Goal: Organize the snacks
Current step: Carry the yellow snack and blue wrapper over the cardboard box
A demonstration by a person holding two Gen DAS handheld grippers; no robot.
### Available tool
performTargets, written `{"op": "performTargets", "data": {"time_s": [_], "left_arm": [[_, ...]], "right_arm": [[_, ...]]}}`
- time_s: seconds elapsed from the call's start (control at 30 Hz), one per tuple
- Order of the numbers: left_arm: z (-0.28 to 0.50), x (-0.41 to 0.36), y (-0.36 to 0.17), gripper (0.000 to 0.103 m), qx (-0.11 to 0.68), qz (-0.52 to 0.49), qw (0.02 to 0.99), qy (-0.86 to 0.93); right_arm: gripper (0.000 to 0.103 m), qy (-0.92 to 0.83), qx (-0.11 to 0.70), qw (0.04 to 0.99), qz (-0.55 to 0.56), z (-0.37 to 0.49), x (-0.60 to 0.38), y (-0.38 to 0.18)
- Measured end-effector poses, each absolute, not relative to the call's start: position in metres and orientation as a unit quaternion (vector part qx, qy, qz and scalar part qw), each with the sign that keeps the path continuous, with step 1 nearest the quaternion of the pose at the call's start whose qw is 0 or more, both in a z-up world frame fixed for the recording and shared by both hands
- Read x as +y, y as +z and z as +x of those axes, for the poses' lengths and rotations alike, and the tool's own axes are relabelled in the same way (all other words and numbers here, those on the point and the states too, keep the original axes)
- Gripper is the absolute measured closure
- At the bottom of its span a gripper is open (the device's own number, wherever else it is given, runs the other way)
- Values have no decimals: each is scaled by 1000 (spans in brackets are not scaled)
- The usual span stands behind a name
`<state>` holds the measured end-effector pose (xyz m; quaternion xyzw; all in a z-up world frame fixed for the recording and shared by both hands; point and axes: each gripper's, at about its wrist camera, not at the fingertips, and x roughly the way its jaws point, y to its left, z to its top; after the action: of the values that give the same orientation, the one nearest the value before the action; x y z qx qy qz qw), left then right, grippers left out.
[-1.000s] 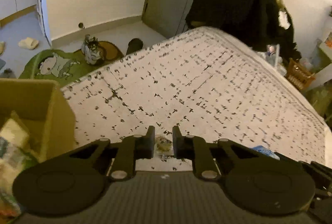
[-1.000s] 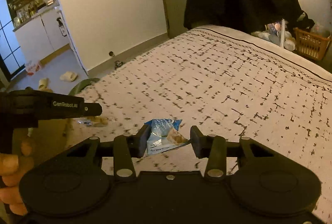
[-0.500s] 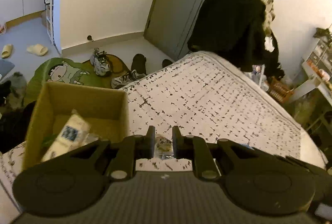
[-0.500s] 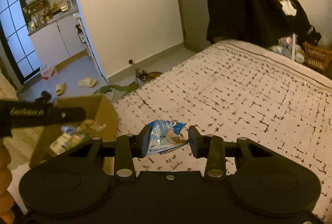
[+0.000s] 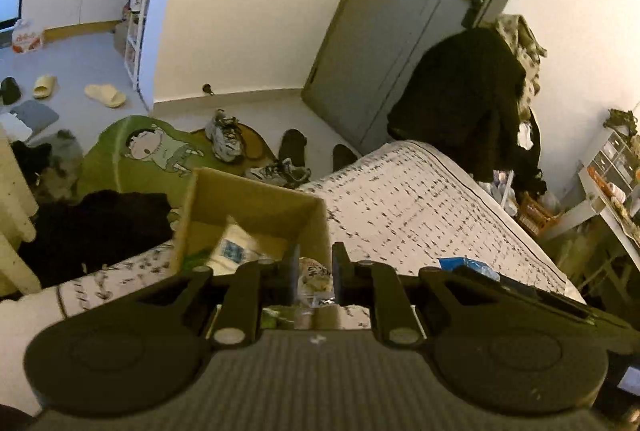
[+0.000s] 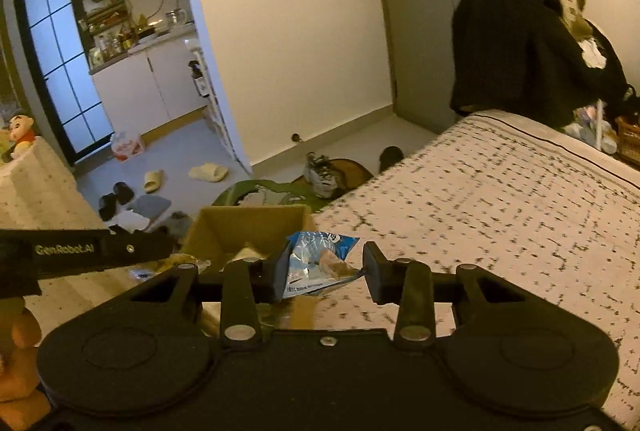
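A pale snack packet (image 5: 314, 273) was clamped in the left gripper (image 5: 314, 273); a blue snack packet (image 6: 320, 259) was gripped in the right gripper (image 6: 325, 271), near the cardboard box (image 6: 224, 227) on the bed (image 6: 500, 199).

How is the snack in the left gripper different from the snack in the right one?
The blue snack packet in the right gripper is bright blue with white print; the pale snack packet in the left gripper looks clear and beige. The blue one spans wider jaws; the pale one sits in a narrow gap. Both are small packets, each gripped, near the cardboard box.
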<state>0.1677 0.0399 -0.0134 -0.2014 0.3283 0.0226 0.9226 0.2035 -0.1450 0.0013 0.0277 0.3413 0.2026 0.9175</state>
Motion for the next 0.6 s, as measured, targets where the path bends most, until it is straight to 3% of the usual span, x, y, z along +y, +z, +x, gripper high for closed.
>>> {"op": "performTargets", "data": {"time_s": [0.6], "left_arm": [[156, 104, -36, 88, 325, -260, 909, 17]], "right_arm": [[66, 202, 343, 917, 34, 194, -87, 1]]}}
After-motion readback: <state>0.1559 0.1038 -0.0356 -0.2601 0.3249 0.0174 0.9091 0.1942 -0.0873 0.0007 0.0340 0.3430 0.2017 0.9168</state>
